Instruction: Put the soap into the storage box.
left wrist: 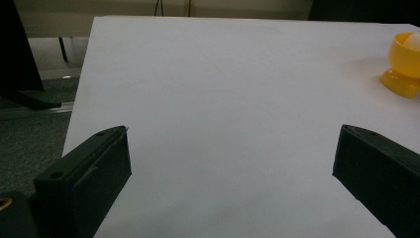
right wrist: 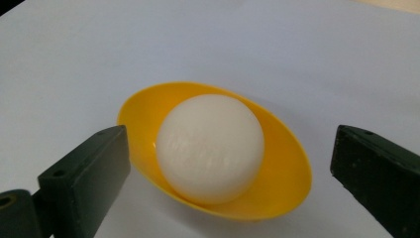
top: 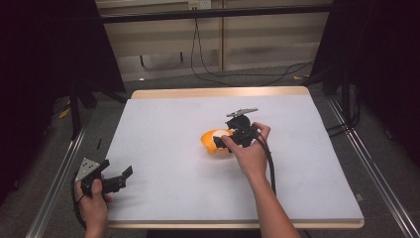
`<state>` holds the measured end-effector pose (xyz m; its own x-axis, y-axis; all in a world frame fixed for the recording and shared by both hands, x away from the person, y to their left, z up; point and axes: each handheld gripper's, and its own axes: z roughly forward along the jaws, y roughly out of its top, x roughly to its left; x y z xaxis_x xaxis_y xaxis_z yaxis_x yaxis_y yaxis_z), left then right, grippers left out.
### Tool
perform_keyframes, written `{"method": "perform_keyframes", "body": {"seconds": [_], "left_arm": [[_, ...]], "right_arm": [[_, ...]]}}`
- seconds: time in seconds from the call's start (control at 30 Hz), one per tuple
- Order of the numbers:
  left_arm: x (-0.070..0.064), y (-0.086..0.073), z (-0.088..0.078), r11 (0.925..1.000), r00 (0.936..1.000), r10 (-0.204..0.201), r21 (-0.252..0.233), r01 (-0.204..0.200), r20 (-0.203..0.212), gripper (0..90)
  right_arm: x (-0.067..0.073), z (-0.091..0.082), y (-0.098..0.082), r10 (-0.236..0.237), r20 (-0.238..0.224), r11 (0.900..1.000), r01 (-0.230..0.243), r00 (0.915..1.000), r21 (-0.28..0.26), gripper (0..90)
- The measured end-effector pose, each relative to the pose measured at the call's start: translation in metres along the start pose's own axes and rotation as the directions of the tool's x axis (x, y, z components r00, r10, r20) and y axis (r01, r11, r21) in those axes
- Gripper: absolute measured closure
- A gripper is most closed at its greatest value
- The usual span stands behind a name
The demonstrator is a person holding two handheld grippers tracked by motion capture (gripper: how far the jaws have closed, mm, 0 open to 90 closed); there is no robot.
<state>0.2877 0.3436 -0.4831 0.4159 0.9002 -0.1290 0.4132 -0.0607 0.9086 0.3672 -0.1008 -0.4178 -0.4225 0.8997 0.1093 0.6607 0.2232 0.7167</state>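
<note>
A white egg (right wrist: 209, 147) sits in a yellow egg cup (right wrist: 285, 163) near the middle of the white table (top: 163, 129). In the high view the cup (top: 209, 142) lies just left of my right gripper (top: 229, 140). That right gripper (right wrist: 230, 163) is open, its jaws spread to either side of the egg and cup without touching them. My left gripper (top: 123, 178) rests at the table's front left corner, open, nothing between its jaws (left wrist: 232, 173). In the left gripper view the yellow cup (left wrist: 403, 64) stands far off at the right edge.
The white table top has a wooden rim (top: 218, 92) at the far edge. Metal rails (top: 54, 183) run along both sides on the dark floor. Cables (top: 237, 74) lie on the floor beyond the table.
</note>
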Motion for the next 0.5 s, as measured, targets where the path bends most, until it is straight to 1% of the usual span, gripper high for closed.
{"method": "perform_keyframes", "body": {"seconds": [0.13,0.27,0.3,0.33,0.37,0.4,0.47,0.5], "left_arm": [[0.000,0.000,0.000,1.0000,1.0000,0.000,0.000,0.000,0.000,1.3],[0.000,0.000,0.000,1.0000,1.0000,0.005,0.001,-0.005,-0.002,1.3],[0.000,0.000,0.000,1.0000,1.0000,0.005,0.002,-0.005,-0.001,1.3],[0.000,0.000,0.000,1.0000,1.0000,0.006,0.003,-0.006,-0.001,1.3],[0.000,0.000,0.000,1.0000,1.0000,-0.002,0.003,0.002,0.003,1.2],[0.000,0.000,0.001,1.0000,1.0000,0.000,0.005,0.000,-0.001,1.2],[0.000,0.000,0.001,0.9999,1.0000,0.008,0.008,-0.008,-0.002,1.2],[0.000,0.000,0.000,0.9998,0.9998,0.019,0.009,-0.019,-0.007,1.2]], "right_arm": [[-0.005,-0.008,-0.004,0.007,-0.019,1.000,-0.007,0.9998,-0.026,0.2],[-0.012,-0.014,-0.010,0.010,-0.015,0.999,-0.011,0.9998,-0.035,0.0],[-0.014,-0.015,-0.012,0.005,-0.011,0.999,-0.005,0.9999,-0.038,0.0],[-0.016,-0.017,-0.013,0.016,-0.007,0.999,-0.016,0.9998,-0.041,0.0],[-0.018,-0.018,-0.015,0.018,-0.006,0.999,-0.018,0.9998,-0.045,0.0],[-0.020,-0.019,-0.016,0.026,-0.008,0.999,-0.026,0.9996,-0.048,0.0],[-0.023,-0.022,-0.019,0.024,-0.005,0.998,-0.024,0.9997,-0.057,0.0],[-0.024,-0.023,-0.021,0.033,-0.001,0.998,-0.033,0.9995,-0.059,0.0]]}}
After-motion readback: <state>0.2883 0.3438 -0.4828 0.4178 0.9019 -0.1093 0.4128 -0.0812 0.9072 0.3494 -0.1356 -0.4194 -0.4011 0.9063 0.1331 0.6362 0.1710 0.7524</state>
